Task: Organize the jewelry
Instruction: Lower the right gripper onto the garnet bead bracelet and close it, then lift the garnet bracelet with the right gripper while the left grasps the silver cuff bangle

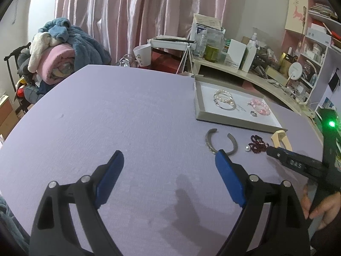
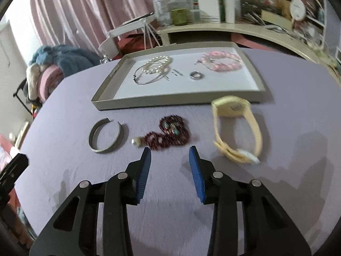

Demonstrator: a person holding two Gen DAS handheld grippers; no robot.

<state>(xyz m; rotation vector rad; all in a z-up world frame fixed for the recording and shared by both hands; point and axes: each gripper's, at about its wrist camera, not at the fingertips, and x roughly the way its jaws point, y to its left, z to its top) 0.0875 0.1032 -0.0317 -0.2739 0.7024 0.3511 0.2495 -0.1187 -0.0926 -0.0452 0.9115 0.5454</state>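
The right gripper point(image 2: 170, 152) stands parted and empty just short of the dark red bead strand point(image 2: 170, 135) (slightly blurred, perhaps with turquoise beads), between silver cuff point(image 2: 106, 135) and yellow watch point(image 2: 235, 128).

Lilac surface point(image 1: 106, 117). Behind it: pink curtain point(image 1: 127, 17), folded blankets point(image 1: 61, 49) heaped on a chair at left, cluttered shelf point(image 1: 245, 70) with bottles and boxes at right.

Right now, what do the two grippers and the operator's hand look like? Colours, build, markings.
Both the left gripper and the right gripper have black skeletal linkage arms with cutouts, silver pivot pins and blue pads, visibly ribbed in the right wrist view. Seen from the left wrist, the right unit's black body carries pale markings, illegible. The bare hand wears a dark sleeve.
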